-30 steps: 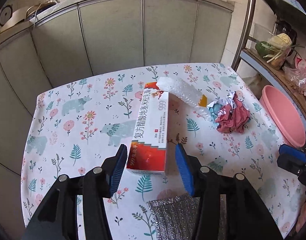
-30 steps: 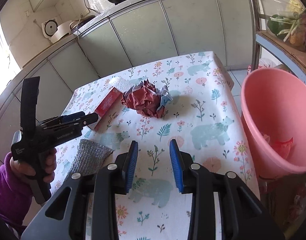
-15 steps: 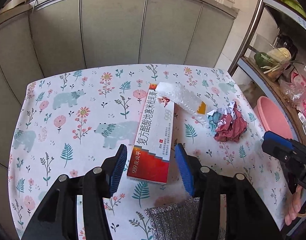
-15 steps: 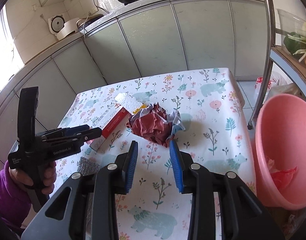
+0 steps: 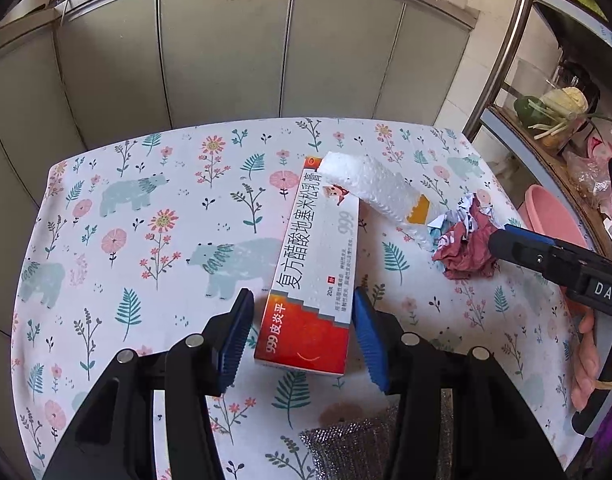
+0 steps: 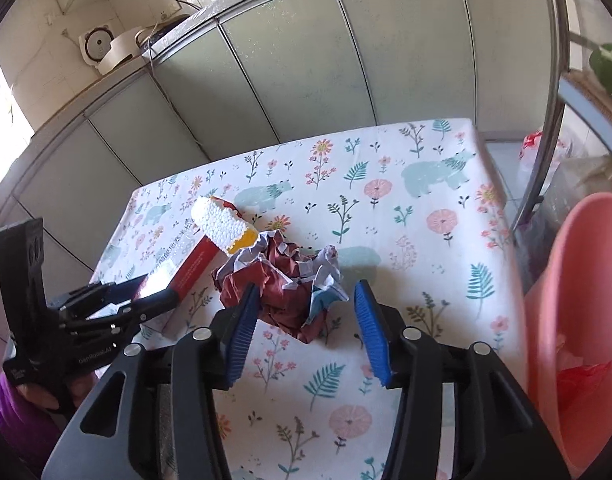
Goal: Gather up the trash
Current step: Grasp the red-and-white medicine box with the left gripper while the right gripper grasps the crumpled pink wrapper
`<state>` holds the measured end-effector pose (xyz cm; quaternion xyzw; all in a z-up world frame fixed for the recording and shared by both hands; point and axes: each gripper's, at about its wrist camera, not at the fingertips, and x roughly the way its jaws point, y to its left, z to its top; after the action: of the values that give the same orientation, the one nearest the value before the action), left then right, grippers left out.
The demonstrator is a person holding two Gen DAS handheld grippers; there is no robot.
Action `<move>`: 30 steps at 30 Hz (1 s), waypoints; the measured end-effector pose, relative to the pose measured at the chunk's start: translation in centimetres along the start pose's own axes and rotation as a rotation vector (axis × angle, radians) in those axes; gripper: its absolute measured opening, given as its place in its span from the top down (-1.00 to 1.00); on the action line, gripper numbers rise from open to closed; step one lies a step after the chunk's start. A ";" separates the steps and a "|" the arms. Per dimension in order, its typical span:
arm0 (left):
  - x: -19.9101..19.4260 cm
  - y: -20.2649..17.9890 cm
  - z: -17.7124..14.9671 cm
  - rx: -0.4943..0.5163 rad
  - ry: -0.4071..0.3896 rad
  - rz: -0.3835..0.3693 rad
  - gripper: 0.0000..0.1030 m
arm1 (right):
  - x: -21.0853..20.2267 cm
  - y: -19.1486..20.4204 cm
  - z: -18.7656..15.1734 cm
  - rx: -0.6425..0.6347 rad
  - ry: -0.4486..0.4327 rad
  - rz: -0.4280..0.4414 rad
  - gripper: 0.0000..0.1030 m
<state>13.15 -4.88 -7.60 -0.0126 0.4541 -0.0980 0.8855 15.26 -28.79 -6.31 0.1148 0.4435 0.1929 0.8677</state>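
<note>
1. On the floral surface (image 5: pixel 105 208) lie three pieces of trash: a long red-and-white medicine box (image 5: pixel 318 264), a white foam wrapper (image 5: pixel 370 188) propped across the box's far end, and a crumpled red paper ball (image 6: pixel 281 284) just beside the wrapper.
2. Left gripper (image 5: pixel 301 336): jaws spread wide, one blue pad on either side of the box's near red end; neither pad presses on the cardboard.
3. Right gripper (image 6: pixel 306 328): jaws have just been opening and now stand spread around the near side of the paper ball. The left pad sits at the ball's edge; the right pad stands clear of it.
4. Pink basin (image 6: pixel 586 320): beside the surface on the right, already holding some red scrap; it is judged to be the collecting bin.
5. Step in hand, as judged: the right gripper takes the paper ball while the left lines up on the box.
6. To do it well, the right jaws should go deeper over the ball's bulk before closing, since loose white flaps at its edge would tear or slip.
7. For the box, closing across its narrow width near the end is sound, but the lift should be slow: the foam wrapper leaning on the far end may slide off.
</note>
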 end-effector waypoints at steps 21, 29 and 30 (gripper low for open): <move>-6.1 1.0 -1.6 -0.034 -0.110 0.041 0.25 | -4.5 2.6 -3.1 0.028 -0.055 0.127 0.16; -9.5 -0.7 -3.0 -0.037 -0.164 0.055 0.26 | -7.2 3.2 -5.4 0.022 -0.071 0.111 0.16; -9.8 -1.0 -3.2 -0.037 -0.167 0.052 0.26 | -7.4 3.1 -5.7 0.025 -0.073 0.111 0.16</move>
<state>4.87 -3.81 -1.55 -0.0251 0.3805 -0.0650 0.9222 5.89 -29.06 -3.09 0.1570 0.4071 0.2306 0.8698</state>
